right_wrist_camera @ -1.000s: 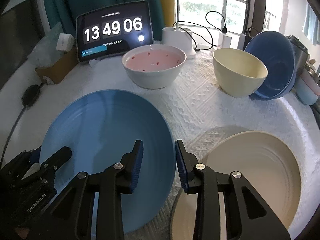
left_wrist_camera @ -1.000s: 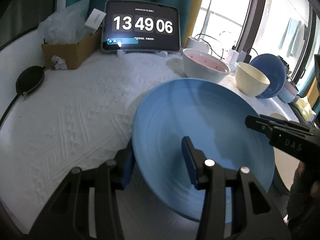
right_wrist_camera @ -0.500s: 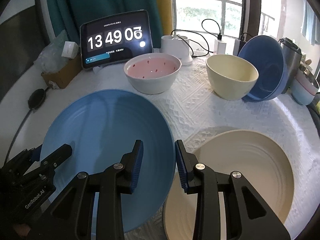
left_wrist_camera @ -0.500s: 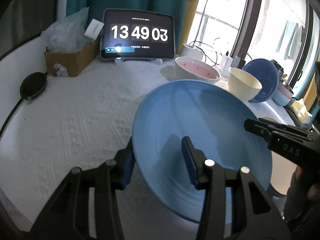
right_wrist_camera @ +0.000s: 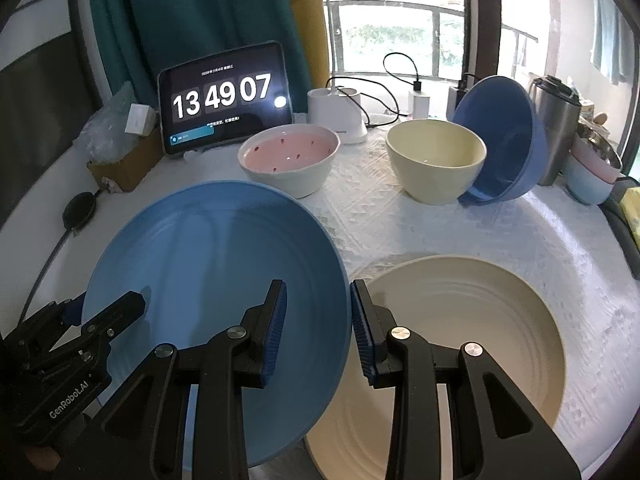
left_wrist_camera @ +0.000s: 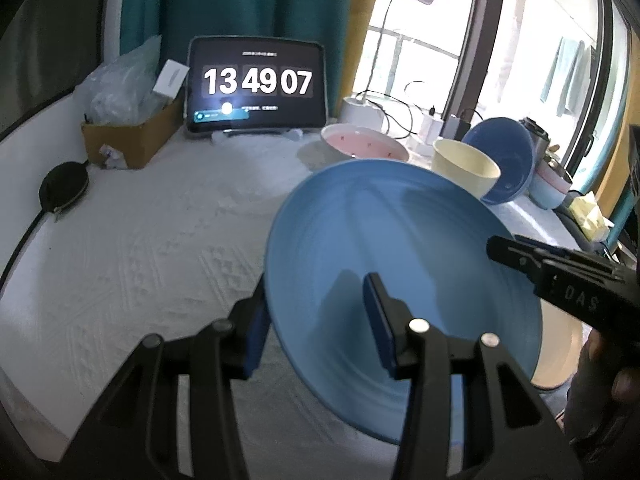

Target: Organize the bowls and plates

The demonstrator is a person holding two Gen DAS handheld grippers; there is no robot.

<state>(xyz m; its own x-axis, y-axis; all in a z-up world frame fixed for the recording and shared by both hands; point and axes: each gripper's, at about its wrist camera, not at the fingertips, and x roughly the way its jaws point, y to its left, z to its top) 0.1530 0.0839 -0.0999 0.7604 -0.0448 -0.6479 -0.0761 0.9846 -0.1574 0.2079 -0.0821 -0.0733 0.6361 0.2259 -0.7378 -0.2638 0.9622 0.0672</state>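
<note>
A large blue plate [left_wrist_camera: 400, 264] is held off the table between both grippers. My left gripper [left_wrist_camera: 316, 320] is shut on its left rim. My right gripper [right_wrist_camera: 318, 328] is shut on its right rim; the plate [right_wrist_camera: 216, 288] fills the left of the right wrist view. A cream plate [right_wrist_camera: 460, 332] lies flat on the table to the right, and the blue plate's right edge overlaps its left side. At the back stand a pink bowl [right_wrist_camera: 290, 156], a cream bowl [right_wrist_camera: 436, 160] and a tilted blue bowl [right_wrist_camera: 504, 140].
A tablet clock [right_wrist_camera: 224, 100] stands at the back. A cardboard box [left_wrist_camera: 132, 136] and a black pouch [left_wrist_camera: 64, 188] sit at the back left. A lamp base [right_wrist_camera: 336, 114], cables, a steel flask [right_wrist_camera: 556, 120] and pastel cups [right_wrist_camera: 592, 176] crowd the back right.
Both grippers have lifted the blue plate and carried it a little to the right, over the cream plate's left edge. Both views have risen.
</note>
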